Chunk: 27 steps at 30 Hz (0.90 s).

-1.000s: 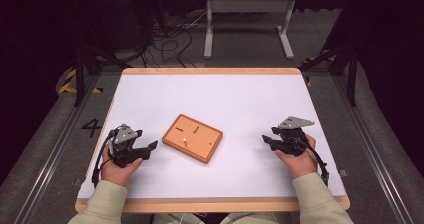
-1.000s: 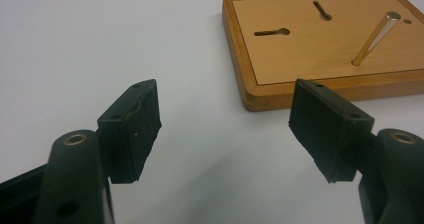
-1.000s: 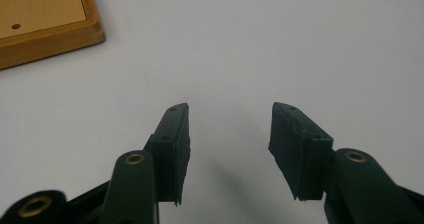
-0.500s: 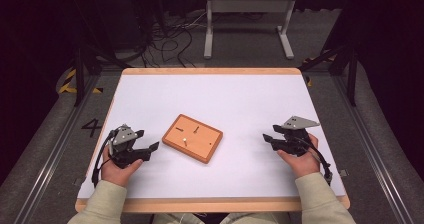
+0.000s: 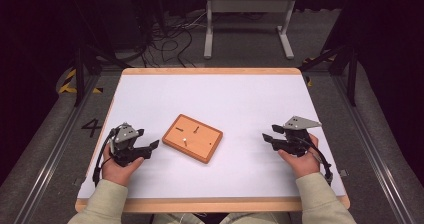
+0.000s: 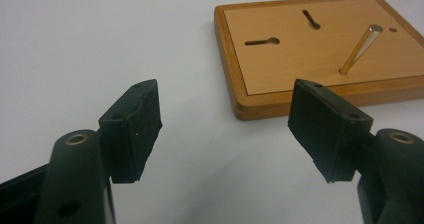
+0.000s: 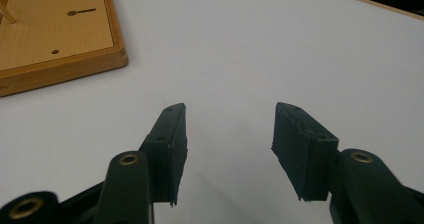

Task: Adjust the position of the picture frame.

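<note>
The left gripper (image 6: 225, 129) is spread wide and empty, the wooden board (image 6: 320, 54) with its upright metal peg (image 6: 359, 50) just beyond its fingertips. The right gripper (image 7: 229, 149) also gapes empty, well apart from the board.

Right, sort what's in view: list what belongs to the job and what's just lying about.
Belongs to the job:
wooden board
metal pin standing in the board
left hand-held gripper, open
right hand-held gripper, open

Lying about:
cables on the floor beyond the table
metal stand
</note>
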Tool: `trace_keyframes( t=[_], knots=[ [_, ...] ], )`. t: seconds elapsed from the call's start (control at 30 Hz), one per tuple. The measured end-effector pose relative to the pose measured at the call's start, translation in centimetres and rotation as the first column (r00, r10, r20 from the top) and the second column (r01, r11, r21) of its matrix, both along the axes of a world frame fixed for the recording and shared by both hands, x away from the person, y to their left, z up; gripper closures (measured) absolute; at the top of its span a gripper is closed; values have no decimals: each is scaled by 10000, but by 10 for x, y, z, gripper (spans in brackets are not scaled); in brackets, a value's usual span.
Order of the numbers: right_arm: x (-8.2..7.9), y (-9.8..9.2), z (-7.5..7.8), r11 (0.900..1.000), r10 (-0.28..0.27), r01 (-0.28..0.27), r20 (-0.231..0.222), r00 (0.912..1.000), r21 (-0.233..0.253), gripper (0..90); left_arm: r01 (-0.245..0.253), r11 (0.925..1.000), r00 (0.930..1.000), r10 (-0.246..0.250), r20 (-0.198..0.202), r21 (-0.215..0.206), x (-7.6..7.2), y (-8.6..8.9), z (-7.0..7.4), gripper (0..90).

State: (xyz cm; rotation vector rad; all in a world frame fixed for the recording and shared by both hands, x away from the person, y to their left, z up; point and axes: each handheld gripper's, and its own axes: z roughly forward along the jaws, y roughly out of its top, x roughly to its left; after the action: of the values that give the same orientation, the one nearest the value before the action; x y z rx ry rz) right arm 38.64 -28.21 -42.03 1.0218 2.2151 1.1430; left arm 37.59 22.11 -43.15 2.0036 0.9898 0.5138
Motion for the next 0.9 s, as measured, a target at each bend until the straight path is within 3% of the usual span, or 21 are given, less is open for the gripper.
trace_keyframes(
  t=[0.17,0.27,0.63,0.9],
  knots=[
    [0,1,0,10000,26,-26,-3,10000,-35,481,97,10000,10000,-97,-19,-17,5,-5,8,297],
    [0,1,-1,10000,67,-67,-53,10000,31,482,1,9995,10000,-3,84,303,11,-10,13,300],
    [0,0,-3,10000,62,-62,-93,9999,-6,484,10,10000,10000,-11,-44,-73,30,-19,22,317],
    [1,-1,-5,9999,129,-128,-205,9997,90,483,-29,9999,9998,27,-206,-100,46,-21,22,341]
  ],
)
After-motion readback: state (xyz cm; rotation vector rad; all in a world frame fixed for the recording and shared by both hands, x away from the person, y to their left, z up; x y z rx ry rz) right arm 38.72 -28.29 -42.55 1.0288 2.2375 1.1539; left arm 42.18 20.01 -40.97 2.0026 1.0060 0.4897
